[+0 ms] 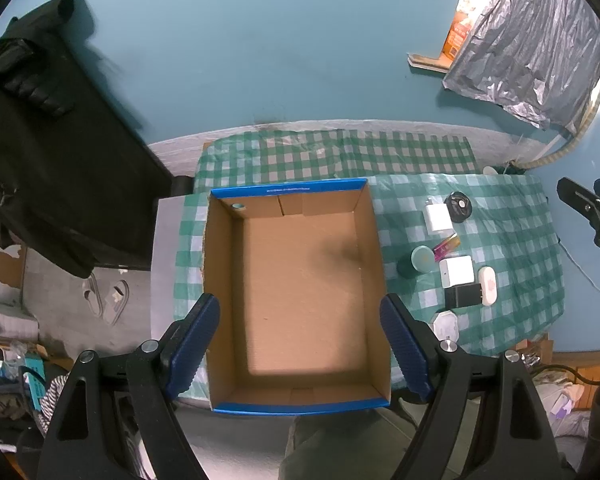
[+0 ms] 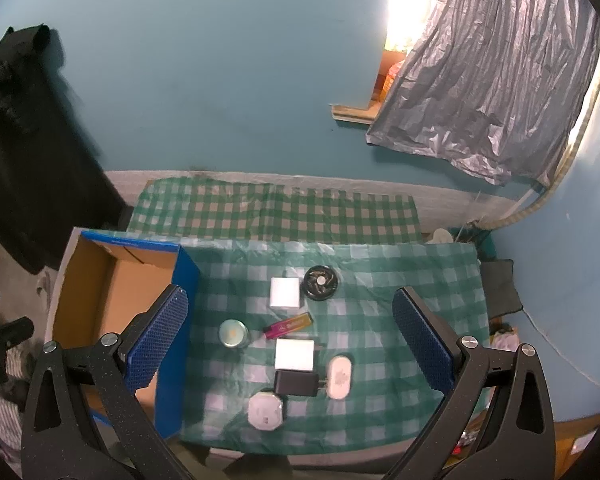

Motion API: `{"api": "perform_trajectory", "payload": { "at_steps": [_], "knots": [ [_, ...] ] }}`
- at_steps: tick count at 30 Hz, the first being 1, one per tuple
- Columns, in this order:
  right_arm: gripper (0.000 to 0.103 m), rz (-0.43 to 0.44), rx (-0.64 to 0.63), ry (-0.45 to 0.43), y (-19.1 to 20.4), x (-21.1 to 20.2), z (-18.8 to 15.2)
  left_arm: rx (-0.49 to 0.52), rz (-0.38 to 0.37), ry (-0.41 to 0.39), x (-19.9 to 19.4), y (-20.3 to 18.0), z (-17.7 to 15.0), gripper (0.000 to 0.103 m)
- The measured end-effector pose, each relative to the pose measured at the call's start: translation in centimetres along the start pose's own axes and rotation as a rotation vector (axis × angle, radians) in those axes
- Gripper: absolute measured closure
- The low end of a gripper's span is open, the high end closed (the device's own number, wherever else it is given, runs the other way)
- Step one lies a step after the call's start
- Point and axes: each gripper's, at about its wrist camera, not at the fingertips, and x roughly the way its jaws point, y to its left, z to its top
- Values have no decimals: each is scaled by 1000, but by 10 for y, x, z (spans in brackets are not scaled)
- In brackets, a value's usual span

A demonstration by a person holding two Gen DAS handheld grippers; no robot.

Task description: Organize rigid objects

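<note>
An empty cardboard box (image 1: 300, 398) with blue rims sits on the green checked tablecloth (image 2: 400, 280); the same box (image 2: 100, 292) is at the left of the right wrist view. My left gripper (image 1: 300, 352) hovers open above it. Several small objects lie right of the box: a white cube (image 2: 285, 292), a black round disc (image 2: 320, 282), a teal round tin (image 2: 233, 333), a pink-and-gold lighter (image 2: 288, 326), a white adapter (image 2: 294, 354), a black charger (image 2: 296, 383), a white oval case (image 2: 339, 377) and an octagonal white item (image 2: 265, 411). My right gripper (image 2: 292, 344) hangs open above them.
A black garment (image 1: 48, 152) hangs at the left over the teal wall. A crinkled grey plastic sheet (image 2: 500, 80) covers a window at upper right. Sandals (image 1: 108, 296) and clutter lie on the floor to the left. The table's front edge is close below.
</note>
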Motion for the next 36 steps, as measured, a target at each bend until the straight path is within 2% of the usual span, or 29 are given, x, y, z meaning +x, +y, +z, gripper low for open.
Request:
{"api": "perform_trajectory", "payload": {
  "at_steps": [36],
  "knots": [
    [1,1,-6,19,0,8,-2,-2,5,14,6,2,0,20]
  ]
}}
